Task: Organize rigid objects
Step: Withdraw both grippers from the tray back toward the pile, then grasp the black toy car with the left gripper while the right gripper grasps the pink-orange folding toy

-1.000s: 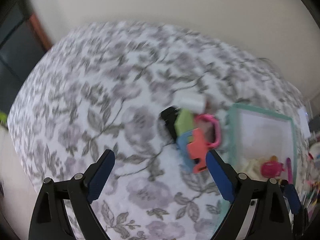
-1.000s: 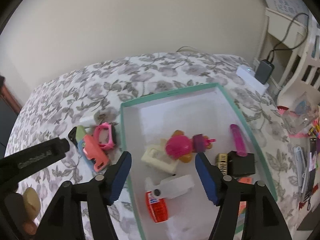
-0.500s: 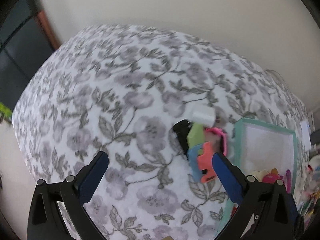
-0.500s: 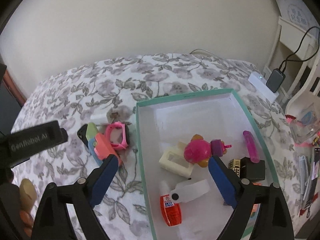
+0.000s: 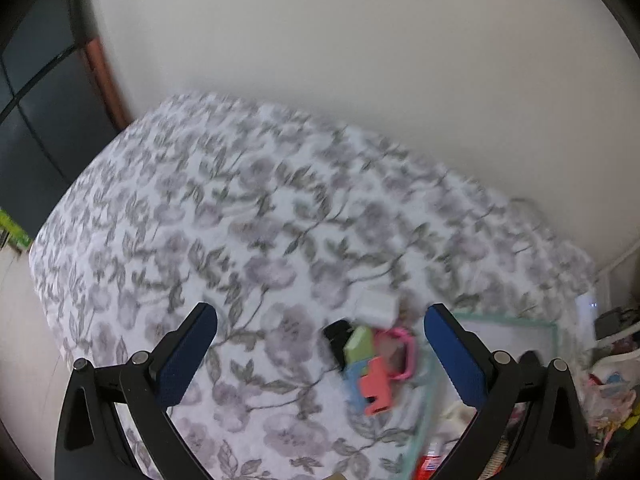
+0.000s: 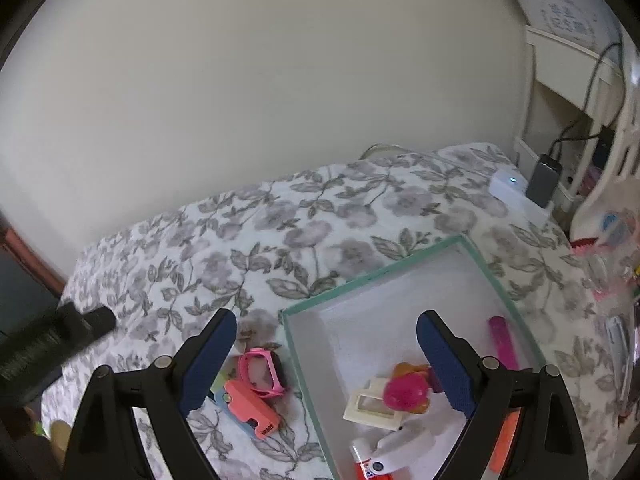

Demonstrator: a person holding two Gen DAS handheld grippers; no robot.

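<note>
**Both grippers wide apart and empty above the bed; loose toys beside the tray**

Left gripper [image 5: 320, 350]: blue-padded fingers [image 5: 186, 356] spread wide, nothing between them, nothing gripped. It hangs over the floral bedspread [image 5: 240, 220], pointing down at a small pile of loose items. View is motion-blurred.

Right gripper [image 6: 324, 364]: jaws also well apart, holding nothing. It hangs over the near left corner of the green-rimmed tray [image 6: 384, 270], one finger over the bedspread, the other over the tray's white floor.

Loose pile, on the bedspread just left of the tray's left wall:
- pink watch [image 6: 264, 372], strap looped, nearest the tray
- coral-pink clip-shaped piece [image 6: 252, 410] lying over a light blue piece, touching the watch
- green block [image 5: 358, 344], partly over a black item [image 5: 336, 334]
- white cube [image 5: 376, 306] at the far edge of the pile, blurred

Inside the tray:
- magenta round toy [image 6: 406, 394] with orange parts, mid-tray
- cream frame-shaped piece [image 6: 372, 406] touching it on the left
- pink stick [image 6: 502, 340] along the right wall
- white and red bottle [image 6: 380, 456] lying at the near end, partly cut off by the frame edge
- an orange item [image 6: 506, 436] mostly hidden behind the right finger; cannot tell what it is

The other gripper's black body [image 6: 52, 340] shows at the left edge of the right wrist view. White box with a lit dot [image 6: 510, 184] and a dark charger [image 6: 544, 178] sit at the bed's far right corner, by a white shelf [image 6: 568, 76].
</note>
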